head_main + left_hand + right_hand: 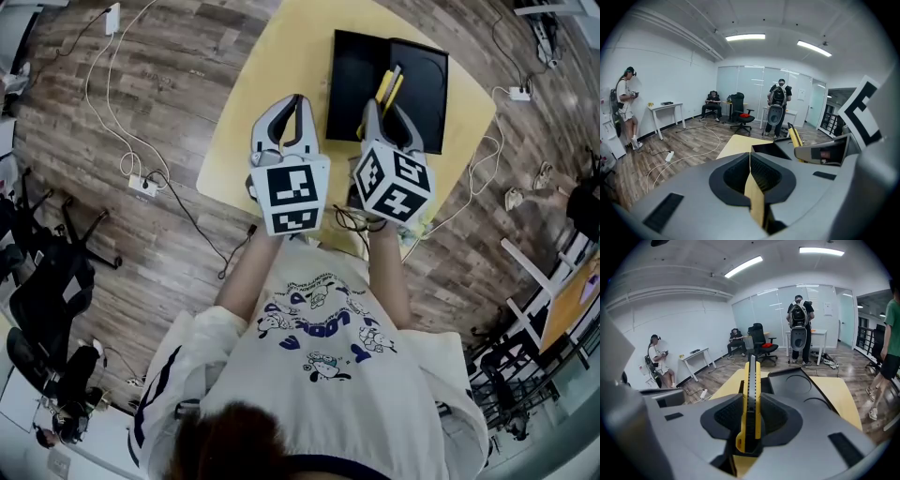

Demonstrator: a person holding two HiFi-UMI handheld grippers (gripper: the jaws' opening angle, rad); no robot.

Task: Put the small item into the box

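A yellow and black utility knife [751, 399] stands gripped between the jaws of my right gripper [751, 420], its long body pointing forward past the fingertips. In the head view the knife [389, 86] pokes out over the near edge of the open black box [427, 75] on the yellow table [272, 84]. The box [799, 383] shows round recesses inside and lies just ahead of the knife tip. My left gripper [297, 103] hovers beside the right one, left of the box, jaws shut with nothing in them [751, 161].
Power strips and white cables [141, 178] trail over the wooden floor left of the table. Office chairs [740, 115], white desks [665, 115] and several people stand further off in the room. Another person [893, 352] stands close on the right.
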